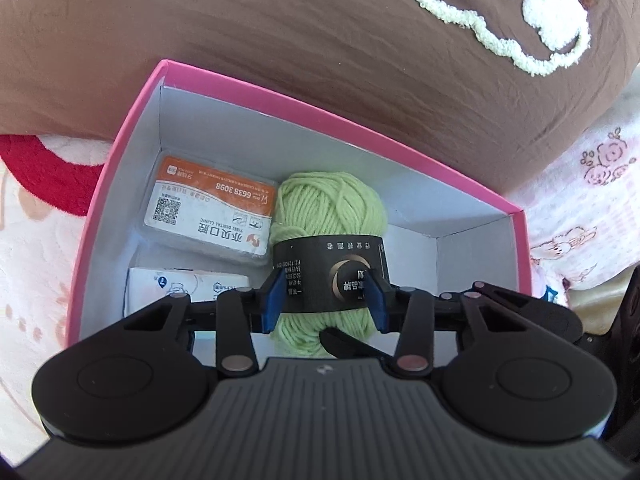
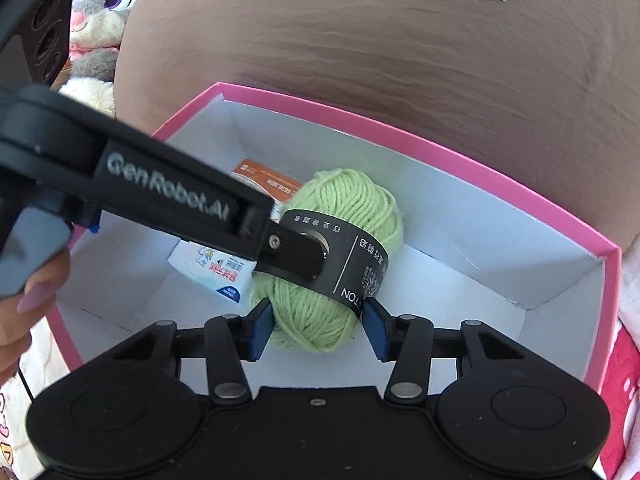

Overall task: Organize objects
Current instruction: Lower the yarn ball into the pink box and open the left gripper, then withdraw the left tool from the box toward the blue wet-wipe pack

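Observation:
A light green yarn ball (image 1: 328,204) with a black paper band lies in a pink box (image 1: 280,98) with a white inside. My left gripper (image 1: 325,300) has its blue pads pressed on the band from both sides. In the right wrist view the yarn ball (image 2: 348,208) sits mid-box (image 2: 400,132), and the left gripper's finger (image 2: 296,254) lies across its band. My right gripper (image 2: 317,330) grips the yarn's near end, its pads against the sides. One right finger (image 1: 348,346) shows under the yarn in the left wrist view.
An orange-and-white card case (image 1: 208,212) and a small white packet (image 1: 188,286) lie in the box's left part. A brown cushion (image 1: 320,40) presses against the far rim. A plush bunny (image 2: 104,8) sits far left. A person's hand (image 2: 24,312) holds the left gripper.

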Motion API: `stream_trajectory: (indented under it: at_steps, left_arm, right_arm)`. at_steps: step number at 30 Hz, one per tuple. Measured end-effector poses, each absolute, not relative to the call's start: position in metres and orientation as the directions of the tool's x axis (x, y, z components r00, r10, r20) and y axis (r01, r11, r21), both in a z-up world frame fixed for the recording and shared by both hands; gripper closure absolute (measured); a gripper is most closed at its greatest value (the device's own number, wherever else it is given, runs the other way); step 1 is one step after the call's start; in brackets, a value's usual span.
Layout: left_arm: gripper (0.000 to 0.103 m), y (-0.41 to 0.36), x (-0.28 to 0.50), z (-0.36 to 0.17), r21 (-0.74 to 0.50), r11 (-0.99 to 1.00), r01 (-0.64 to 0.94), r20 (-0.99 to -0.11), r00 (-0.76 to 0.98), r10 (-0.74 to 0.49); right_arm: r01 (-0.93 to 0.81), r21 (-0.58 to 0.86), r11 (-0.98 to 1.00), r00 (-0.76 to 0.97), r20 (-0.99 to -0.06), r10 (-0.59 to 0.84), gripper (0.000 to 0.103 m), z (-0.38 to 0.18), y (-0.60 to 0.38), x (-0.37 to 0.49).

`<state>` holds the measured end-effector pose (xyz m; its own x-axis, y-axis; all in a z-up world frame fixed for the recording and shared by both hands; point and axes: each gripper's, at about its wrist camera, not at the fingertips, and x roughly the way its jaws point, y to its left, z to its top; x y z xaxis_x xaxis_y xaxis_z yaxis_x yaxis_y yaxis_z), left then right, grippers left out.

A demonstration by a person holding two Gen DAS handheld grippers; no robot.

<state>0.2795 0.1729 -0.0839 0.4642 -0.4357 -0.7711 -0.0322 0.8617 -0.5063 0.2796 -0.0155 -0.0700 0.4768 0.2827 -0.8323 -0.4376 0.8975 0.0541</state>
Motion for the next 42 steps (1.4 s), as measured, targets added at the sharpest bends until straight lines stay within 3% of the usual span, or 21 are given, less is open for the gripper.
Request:
stream_trajectory:
  at_steps: [15, 18, 23, 42]
  left_arm:
    - [0.061, 0.141, 0.272, -0.084, -0.391, 0.92, -0.029, -0.791, 0.523, -0.319]
    - [0.06, 0.128, 0.264, -0.072, -0.31, 0.951, -0.011, -0.807, 0.531, -0.257]
    - [0.062, 0.132, 0.238, -0.05, -0.364, 0.931, -0.041, -0.801, 0.524, -0.29]
    - [0.055, 0.138, 0.16, 0.028, -0.224, 0.972, 0.07, -0.856, 0.463, -0.231]
  right_arm:
    - [-0.465, 0.127, 0.876, 0.447, -0.82, 0.356, 0.049, -0.073, -0.041, 0.278]
    - [-0.45, 0.131, 0.883, 0.462, -0.812, 0.356, 0.049, -0.064, -0.042, 0.269]
    - [-0.45, 0.107, 0.886, 0.495, -0.796, 0.348, 0.049, -0.055, -0.06, 0.245]
    - [-0.522, 0.079, 0.849, 0.531, -0.749, 0.396, 0.047, 0.018, -0.078, 0.173]
